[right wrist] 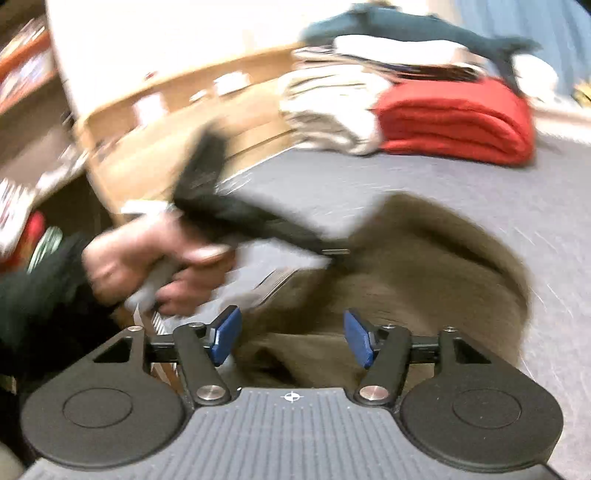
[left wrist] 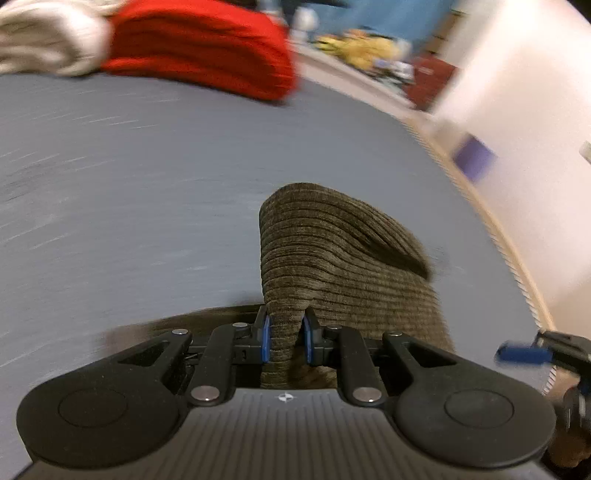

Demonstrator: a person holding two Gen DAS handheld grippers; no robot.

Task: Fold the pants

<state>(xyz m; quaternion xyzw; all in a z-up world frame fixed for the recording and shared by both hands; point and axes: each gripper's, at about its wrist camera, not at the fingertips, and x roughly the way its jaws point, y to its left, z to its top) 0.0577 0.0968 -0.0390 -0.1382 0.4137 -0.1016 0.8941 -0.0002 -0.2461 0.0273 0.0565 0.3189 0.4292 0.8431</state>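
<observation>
The left claw (left wrist: 286, 338) is clenched on a raised fold of the olive-brown ribbed corduroy pants (left wrist: 332, 258), its blue pads (left wrist: 265, 339) pinching the cloth from both sides. The fabric rises from the pinch in a rounded hump, leaning to the right, over the flat grey surface (left wrist: 147, 184) that carries everything.

In the right wrist view the right claw (right wrist: 293, 338) is released, its blue pads (right wrist: 226, 336) spread wide with the pants (right wrist: 424, 266) lying bunched just beyond and below them; the pads do not appear to touch the cloth. To the near left, a bare hand (right wrist: 147, 262) grips the handle of the other claw, which reaches right into the edge of the pants, though motion blur smears the contact.

At the far side of the grey surface lie a folded red blanket (right wrist: 458, 118) and, just left of it and touching, a pile of cream-and-grey striped fabric (right wrist: 328, 110). A dark teal plush shark (right wrist: 417, 26) lies on top of that heap.
</observation>
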